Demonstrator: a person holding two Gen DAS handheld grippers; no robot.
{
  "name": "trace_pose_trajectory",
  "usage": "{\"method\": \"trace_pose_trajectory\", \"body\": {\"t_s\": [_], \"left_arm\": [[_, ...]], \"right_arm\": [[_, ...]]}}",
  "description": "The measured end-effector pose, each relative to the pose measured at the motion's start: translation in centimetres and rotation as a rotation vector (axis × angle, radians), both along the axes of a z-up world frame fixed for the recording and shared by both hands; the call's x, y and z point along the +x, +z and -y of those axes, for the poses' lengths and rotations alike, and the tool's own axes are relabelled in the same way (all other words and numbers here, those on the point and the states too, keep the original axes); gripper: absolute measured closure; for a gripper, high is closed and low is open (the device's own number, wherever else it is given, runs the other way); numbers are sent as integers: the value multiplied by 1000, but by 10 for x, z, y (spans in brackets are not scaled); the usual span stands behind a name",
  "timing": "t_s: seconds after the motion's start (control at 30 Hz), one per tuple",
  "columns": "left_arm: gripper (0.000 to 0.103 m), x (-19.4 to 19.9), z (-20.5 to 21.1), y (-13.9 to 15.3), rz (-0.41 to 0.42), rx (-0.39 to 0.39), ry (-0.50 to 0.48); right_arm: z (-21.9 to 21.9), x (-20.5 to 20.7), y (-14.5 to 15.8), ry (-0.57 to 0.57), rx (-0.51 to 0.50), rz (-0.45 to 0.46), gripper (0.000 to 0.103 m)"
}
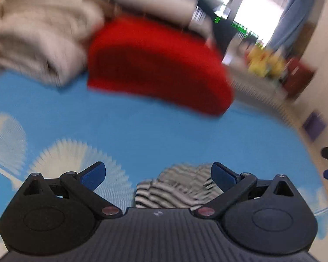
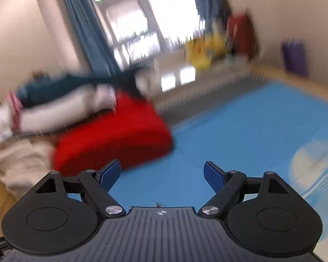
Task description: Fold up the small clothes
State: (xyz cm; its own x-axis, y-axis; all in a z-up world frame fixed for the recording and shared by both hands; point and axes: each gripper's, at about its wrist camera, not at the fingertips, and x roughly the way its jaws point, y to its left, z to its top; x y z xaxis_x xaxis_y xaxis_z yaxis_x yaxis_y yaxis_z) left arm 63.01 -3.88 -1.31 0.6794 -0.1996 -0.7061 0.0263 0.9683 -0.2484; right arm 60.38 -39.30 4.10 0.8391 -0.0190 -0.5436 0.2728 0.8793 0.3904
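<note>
We carry left gripper (image 1: 158, 175) wide, empty; striped garment (image 1: 175, 191) lies on blue mat (image 1: 142, 126) just below it. Right gripper (image 2: 163, 174) wide, empty over mat. Red garment (image 1: 157, 65) heaped beside beige clothes (image 1: 39, 35), likely awaiting folding.

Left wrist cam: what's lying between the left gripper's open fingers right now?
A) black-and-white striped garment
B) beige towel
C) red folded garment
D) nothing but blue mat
A: the striped garment shows low between the spread fingers of the left gripper; the red garment lies farther off.
</note>
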Motion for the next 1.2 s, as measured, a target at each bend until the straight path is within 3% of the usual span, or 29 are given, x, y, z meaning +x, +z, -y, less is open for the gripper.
{"method": "trace_pose_trajectory", "body": {"t_s": [0.13, 0.23, 0.3, 0.33, 0.37, 0.4, 0.43, 0.5, 0.6, 0.67, 0.73, 0.83, 0.87, 0.9, 0.93, 0.97, 1.0, 1.03, 1.1, 1.13, 1.2], "left_arm": [[0, 64, 28, -92, -128, 43, -52], [1, 91, 39, -128, -161, 46, -58], [11, 104, 45, -142, -169, 37, -55], [42, 107, 48, -147, -168, 36, -61], [96, 113, 53, -152, -165, 42, -92], [100, 117, 58, -153, -169, 59, -118], [101, 117, 62, -148, -143, 86, -116], [101, 112, 59, -125, -56, 50, -111], [101, 84, 40, -68, 58, -119, -137], [101, 57, 23, -37, 149, -138, -162], [101, 14, 0, -14, 210, -154, -204], [99, -71, -35, -11, 241, -130, -273], [84, -100, -44, -19, 241, -95, -283], [65, -126, -52, -29, 214, -59, -292], [21, -155, -63, -44, 144, -13, -298], [6, -182, -71, -66, 57, 29, -294], [6, -204, -79, -83, 2, 60, -285], [6, -226, -90, -101, -64, 85, -282], [6, -258, -111, -119, -169, 92, -264], [6, -270, -121, -120, -169, 75, -231], [6, -280, -136, -107, -139, 48, -173]], "right_arm": [[-32, 108, -117, 27, -19, -184, 20], [-56, 161, -176, 45, -65, -258, 20], [-67, 183, -201, 47, -93, -277, 21], [-74, 181, -210, 59, -110, -276, 28], [-79, 184, -219, 90, -148, -296, 58], [-85, 187, -224, 114, -207, -314, 74], [-93, 191, -221, 140, -281, -295, 100], [-91, 189, -198, 96, -270, -236, 99], [-75, 165, -132, 20, -180, -19, 99], [-64, 129, -88, 52, -102, 133, 99], [-59, 78, -49, 168, -36, 280, 99], [-72, -33, -19, 414, -73, 377, 99], [-80, -72, -19, 504, -105, 384, 98], [-90, -115, -26, 577, -177, 368, 98], [-97, -149, -37, 617, -229, 324, 94], [-105, -180, -56, 653, -268, 232, 80], [-113, -202, -76, 687, -300, 114, 67], [-118, -225, -104, 696, -318, -26, 40], [-121, -263, -146, 649, -338, -223, 36], [-118, -276, -156, 617, -321, -281, 36], [-109, -300, -154, 523, -263, -307, 35]]}}
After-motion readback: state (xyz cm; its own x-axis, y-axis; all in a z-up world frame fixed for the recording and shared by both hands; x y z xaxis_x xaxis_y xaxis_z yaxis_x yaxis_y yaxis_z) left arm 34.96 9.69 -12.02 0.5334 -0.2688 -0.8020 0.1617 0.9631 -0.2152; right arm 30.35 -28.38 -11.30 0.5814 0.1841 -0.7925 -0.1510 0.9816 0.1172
